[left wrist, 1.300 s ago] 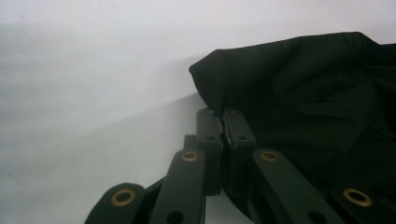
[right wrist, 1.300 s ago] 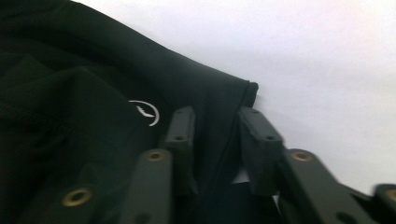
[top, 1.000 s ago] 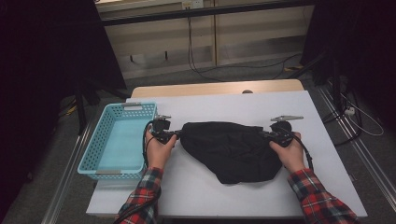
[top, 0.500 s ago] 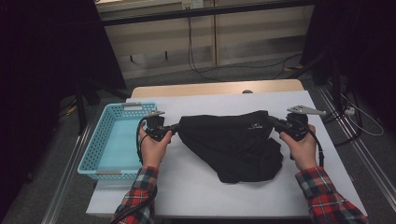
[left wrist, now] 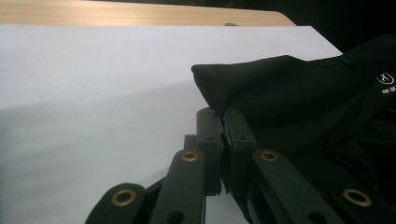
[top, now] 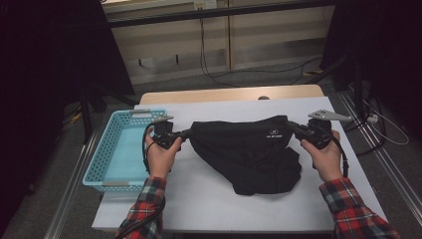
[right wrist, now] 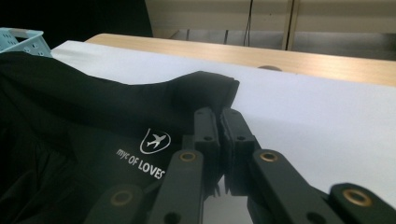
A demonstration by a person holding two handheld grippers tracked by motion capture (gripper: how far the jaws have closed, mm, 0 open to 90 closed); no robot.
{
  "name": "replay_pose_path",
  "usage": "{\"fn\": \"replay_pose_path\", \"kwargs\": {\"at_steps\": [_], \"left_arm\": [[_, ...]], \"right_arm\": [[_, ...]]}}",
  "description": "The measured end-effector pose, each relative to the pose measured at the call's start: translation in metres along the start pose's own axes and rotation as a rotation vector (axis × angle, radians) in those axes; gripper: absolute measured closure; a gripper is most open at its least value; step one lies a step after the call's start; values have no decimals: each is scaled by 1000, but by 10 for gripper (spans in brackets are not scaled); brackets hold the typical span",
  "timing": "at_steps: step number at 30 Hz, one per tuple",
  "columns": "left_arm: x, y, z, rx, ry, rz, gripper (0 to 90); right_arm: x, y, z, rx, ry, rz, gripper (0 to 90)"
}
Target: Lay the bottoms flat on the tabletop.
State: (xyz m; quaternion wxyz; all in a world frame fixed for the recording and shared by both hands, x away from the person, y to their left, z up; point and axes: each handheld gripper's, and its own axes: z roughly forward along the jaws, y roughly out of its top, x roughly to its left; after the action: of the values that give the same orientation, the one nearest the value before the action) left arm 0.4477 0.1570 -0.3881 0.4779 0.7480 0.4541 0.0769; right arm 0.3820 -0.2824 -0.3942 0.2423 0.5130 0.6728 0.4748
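Above the white table (top: 209, 199), keep both the left gripper (top: 186, 133) and the right gripper (top: 293, 128) clamped shut on the black garment (top: 244, 149) corners, lifting evenly and keeping the top edge taut.

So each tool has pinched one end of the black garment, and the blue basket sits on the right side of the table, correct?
Not quite. The blue basket sits at the left side of the table, beside the left tool, as the high view shows. The rest holds: the left tool and the right tool are each shut on one end of the black garment.
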Motion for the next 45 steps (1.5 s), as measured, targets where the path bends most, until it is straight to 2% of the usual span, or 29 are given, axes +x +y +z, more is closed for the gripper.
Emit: {"fn": "replay_pose_path", "kwargs": {"at_steps": [8,12,20,27,31,34,36,38,39,40,41,42,43,44,45], "left_arm": [[-8,29,-8,-33,-1,28,869],[-7,28,-4,-23,-5,22,869],[-5,23,5,3,-20,10,869],[3,30,16,19,-23,-3,869],[9,39,26,29,-19,-10,868],[15,50,33,36,-16,-12,869],[20,67,39,31,-6,-7,870],[21,87,43,-7,16,40,872],[21,104,44,-42,32,46,871],[22,115,45,-82,52,51,860],[24,124,48,-116,93,55,779],[26,129,52,-100,107,11,541],[27,130,54,-74,114,-13,320],[27,127,55,-59,118,0,281],[27,121,57,-38,111,6,304]], "right_arm": [[2,24,-11,-49,-18,-31,865],[1,26,-12,-50,-15,-31,865],[-4,15,-11,-33,-14,-25,865],[-8,16,-4,-28,-14,-32,864],[-12,19,4,-15,-14,-33,865],[-18,28,15,5,-21,-47,865],[-23,42,26,15,-35,-44,866],[-28,64,41,7,-63,-46,867],[-29,74,47,-13,-82,-53,866],[-29,94,55,-50,-117,-58,862],[-30,107,60,-90,-151,-51,826],[-31,117,66,-117,-181,-17,706],[-32,122,73,-99,-185,19,594],[-30,123,76,-64,-196,17,567],[-28,121,78,-56,-202,7,525]]}}
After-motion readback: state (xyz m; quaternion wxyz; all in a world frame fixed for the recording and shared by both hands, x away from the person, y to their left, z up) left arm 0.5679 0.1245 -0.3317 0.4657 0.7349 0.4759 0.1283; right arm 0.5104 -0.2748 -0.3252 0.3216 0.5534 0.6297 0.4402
